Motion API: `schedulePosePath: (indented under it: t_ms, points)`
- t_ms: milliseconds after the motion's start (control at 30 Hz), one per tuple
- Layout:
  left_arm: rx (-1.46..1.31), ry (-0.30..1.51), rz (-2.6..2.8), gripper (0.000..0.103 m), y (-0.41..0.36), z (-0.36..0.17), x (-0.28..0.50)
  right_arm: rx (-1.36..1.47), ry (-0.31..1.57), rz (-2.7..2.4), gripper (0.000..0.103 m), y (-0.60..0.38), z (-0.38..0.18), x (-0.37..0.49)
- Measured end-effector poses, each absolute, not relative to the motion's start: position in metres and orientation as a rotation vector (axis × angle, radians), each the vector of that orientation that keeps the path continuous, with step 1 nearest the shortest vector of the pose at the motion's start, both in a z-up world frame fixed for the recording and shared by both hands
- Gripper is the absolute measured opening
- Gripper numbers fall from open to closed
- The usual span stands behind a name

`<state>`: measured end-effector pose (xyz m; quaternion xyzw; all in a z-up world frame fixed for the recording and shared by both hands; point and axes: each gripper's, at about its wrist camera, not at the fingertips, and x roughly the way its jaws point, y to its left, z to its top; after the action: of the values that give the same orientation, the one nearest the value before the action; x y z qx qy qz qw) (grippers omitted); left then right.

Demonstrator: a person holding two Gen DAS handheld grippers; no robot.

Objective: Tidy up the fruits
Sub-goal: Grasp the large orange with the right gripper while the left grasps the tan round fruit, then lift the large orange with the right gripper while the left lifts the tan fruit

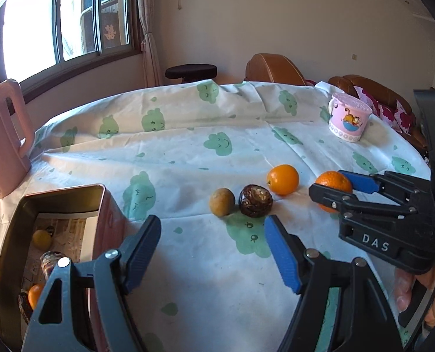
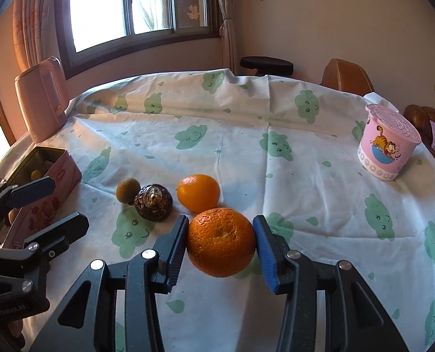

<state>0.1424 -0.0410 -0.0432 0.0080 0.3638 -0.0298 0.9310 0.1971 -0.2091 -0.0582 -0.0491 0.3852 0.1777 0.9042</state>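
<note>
Orange, pebbly-skinned mandarin [image 2: 221, 242] round, whole, pinched between right claw [image 2: 220, 248] pads.

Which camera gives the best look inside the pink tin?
The left wrist view: it looks down into the open pink tin, showing fruit inside. The right wrist view shows its side, partly behind the left gripper.

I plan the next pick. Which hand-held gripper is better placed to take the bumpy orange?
The right hand-held gripper: its pads sit against both sides of the bumpy orange. The left hand-held gripper is open, empty, near the tin.
</note>
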Motion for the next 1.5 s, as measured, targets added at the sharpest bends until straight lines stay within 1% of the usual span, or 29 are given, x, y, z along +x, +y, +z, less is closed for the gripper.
schedulePosePath:
  t_ms: [67, 100, 133, 400, 433, 500, 533, 600, 700, 800, 1167, 1500]
  points:
    - [0.006, 0.769, -0.042, 0.065, -0.041, -0.048, 0.155, -0.073, 0.794, 0.351, 0.047, -0.215, -0.058, 0.203]
    - [-0.001, 0.78, -0.033, 0.058, -0.04, -0.05, 0.161, -0.066, 0.792, 0.343, 0.047, -0.217, -0.058, 0.205]
    - [-0.006, 0.79, -0.022, 0.055, -0.04, -0.053, 0.166, -0.066, 0.79, 0.335, 0.047, -0.218, -0.058, 0.207]
    - [-0.058, 0.832, -0.027, 0.054, -0.039, -0.065, 0.188, -0.029, 0.798, 0.351, 0.047, -0.223, -0.065, 0.211]
    - [-0.049, 0.834, -0.025, 0.05, -0.04, -0.066, 0.19, -0.032, 0.8, 0.356, 0.047, -0.222, -0.065, 0.211]
    - [-0.055, 0.851, -0.036, 0.048, -0.041, -0.069, 0.195, -0.043, 0.805, 0.365, 0.047, -0.22, -0.066, 0.211]
    - [-0.06, 0.865, -0.039, 0.043, -0.041, -0.071, 0.197, -0.05, 0.807, 0.367, 0.047, -0.218, -0.067, 0.211]
    - [-0.067, 0.896, -0.051, 0.039, -0.041, -0.076, 0.202, -0.069, 0.815, 0.368, 0.047, -0.215, -0.068, 0.212]
    - [-0.044, 0.895, -0.063, 0.039, -0.046, -0.076, 0.203, -0.094, 0.834, 0.376, 0.047, -0.209, -0.071, 0.214]
    - [-0.039, 0.893, -0.085, 0.028, -0.048, -0.075, 0.201, -0.086, 0.826, 0.377, 0.047, -0.211, -0.07, 0.213]
    - [-0.025, 0.812, -0.12, 0.028, -0.051, -0.064, 0.182, -0.077, 0.72, 0.392, 0.047, -0.215, -0.055, 0.197]
    - [-0.043, 0.758, -0.106, 0.028, -0.046, -0.057, 0.174, -0.058, 0.665, 0.418, 0.047, -0.218, -0.049, 0.189]
